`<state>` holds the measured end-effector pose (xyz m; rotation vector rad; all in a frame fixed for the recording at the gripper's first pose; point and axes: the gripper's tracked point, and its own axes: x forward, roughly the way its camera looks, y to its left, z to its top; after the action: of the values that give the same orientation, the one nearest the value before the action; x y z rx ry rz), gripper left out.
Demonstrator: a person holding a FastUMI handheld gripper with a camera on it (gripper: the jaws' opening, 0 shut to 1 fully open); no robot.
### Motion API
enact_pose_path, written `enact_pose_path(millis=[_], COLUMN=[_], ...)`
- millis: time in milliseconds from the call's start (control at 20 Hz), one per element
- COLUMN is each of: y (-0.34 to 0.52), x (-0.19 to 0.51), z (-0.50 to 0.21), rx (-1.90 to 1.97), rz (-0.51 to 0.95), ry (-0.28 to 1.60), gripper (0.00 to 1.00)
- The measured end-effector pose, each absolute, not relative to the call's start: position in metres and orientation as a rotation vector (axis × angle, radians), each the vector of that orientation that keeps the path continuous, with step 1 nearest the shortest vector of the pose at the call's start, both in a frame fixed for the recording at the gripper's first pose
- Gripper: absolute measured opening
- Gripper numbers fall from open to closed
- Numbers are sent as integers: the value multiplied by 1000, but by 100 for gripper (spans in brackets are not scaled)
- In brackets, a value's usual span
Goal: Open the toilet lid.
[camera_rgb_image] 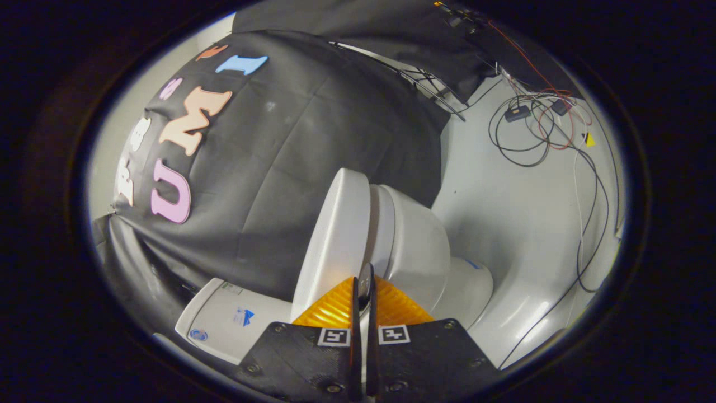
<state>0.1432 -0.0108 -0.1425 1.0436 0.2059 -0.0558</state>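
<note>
The gripper (363, 285) sits at the bottom centre of the frame, its two fingers (330, 310) drawn almost together with only a thin slit between them. In that slit the edge of the toilet lid (335, 235) is caught, so the fingers are clamped on the lid's rim. The lid is white and stands lifted away from the bowl, rising from the fingertips toward the middle of the frame as a tall, narrow, curved slab seen nearly edge-on. Just to its right, across a dark gap, is the white toilet bowl (419, 246) with its seat, and lower right of that the rounded base of the toilet (470, 285). At the lower left, beside the fingers, lies the flat top of the white cistern (224, 319), carrying small blue marks that are too small to make out.

Behind the toilet the black cloth wall (313, 145) fills the left and centre of the frame, creased and hanging in folds. To the right stretches a pale floor (520, 212). In the upper right a tangle of black, red and white cables (537, 123) lies on that floor, with a small dark box among them, and one thin cable trails down the right side toward the toilet's base
</note>
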Motion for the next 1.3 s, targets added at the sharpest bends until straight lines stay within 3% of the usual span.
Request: enact_pose_path(millis=[1300], y=[14], x=[119], z=[-75], rx=[766], rz=[-150], ry=[292], gripper=[4])
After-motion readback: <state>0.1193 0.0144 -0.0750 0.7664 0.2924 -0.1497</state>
